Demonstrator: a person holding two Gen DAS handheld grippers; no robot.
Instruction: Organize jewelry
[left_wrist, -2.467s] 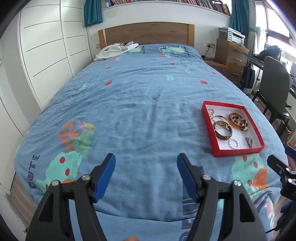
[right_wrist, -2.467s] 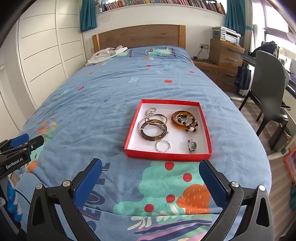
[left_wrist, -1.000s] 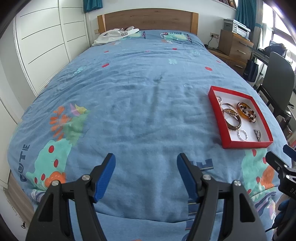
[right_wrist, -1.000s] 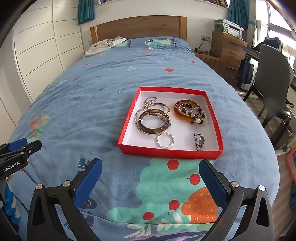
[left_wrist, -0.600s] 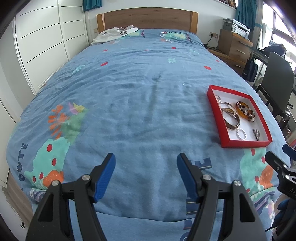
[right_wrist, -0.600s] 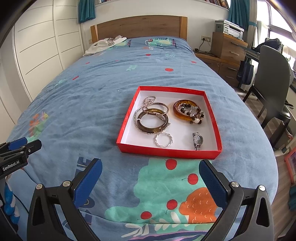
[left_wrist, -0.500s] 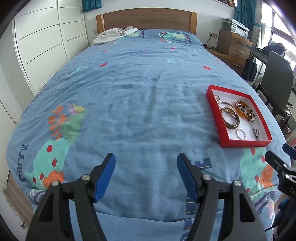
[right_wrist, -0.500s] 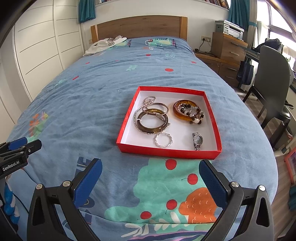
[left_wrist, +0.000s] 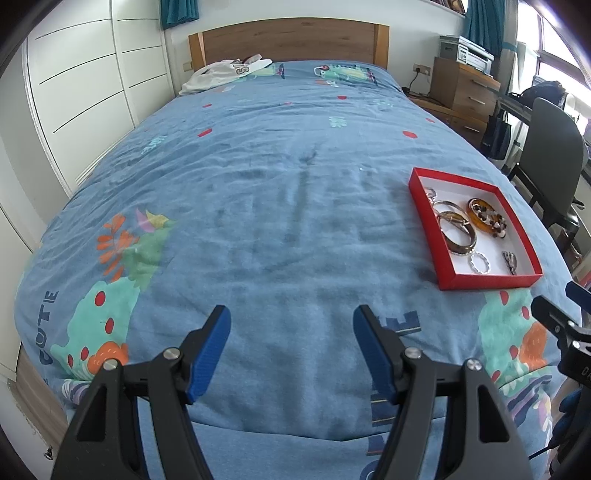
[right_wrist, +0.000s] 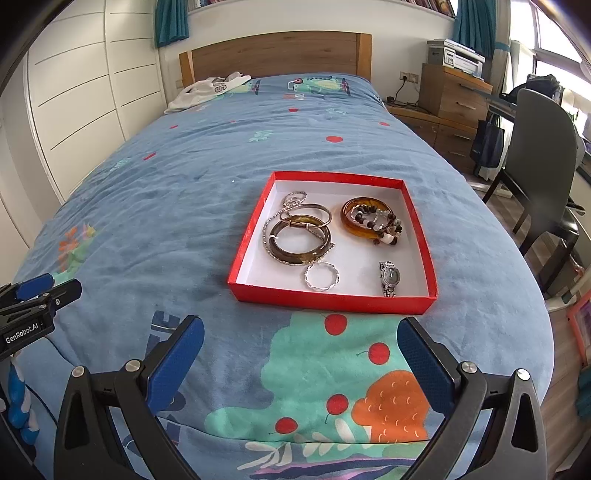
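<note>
All the jewelry in view is lying inside a shallow red cardboard box with a white floor (right_wrist: 332, 295), which is sitting on the right half of a blue printed bedspread (right_wrist: 177, 206). At the box's left a wide dark-brown bangle (right_wrist: 298, 246) is overlapping a thinner gold bangle (right_wrist: 314, 216) and a silver chain (right_wrist: 291, 201); at the far right a string of dark and pale beads (right_wrist: 382, 225) is resting across an amber resin bangle (right_wrist: 364, 218). Near the front wall a small twisted silver ring (right_wrist: 321, 276) and a silver wristwatch (right_wrist: 389, 278) are lying apart from the rest.

By judgement, the bangles are stiff, light and smooth — best pinched across the rim — while the chain and beads are limp and likely to drag tangled neighbours. The ring lies flat, offering little edge; the watch's glass face is calling for a gentle grip on the strap.

The box walls are low, so approach from above is looking unobstructed. The bedspread is soft and yielding — the box may tilt under pressure. Open bedding is stretching to the left and far side; the bed's edge is falling away near the box's right.

The right gripper (right_wrist: 300, 352) is hovering just in front of the box, jaws spread wide and holding nothing. The left gripper (left_wrist: 291, 347) is hovering over bare bedding well to the left, jaws likewise parted and unladen.
</note>
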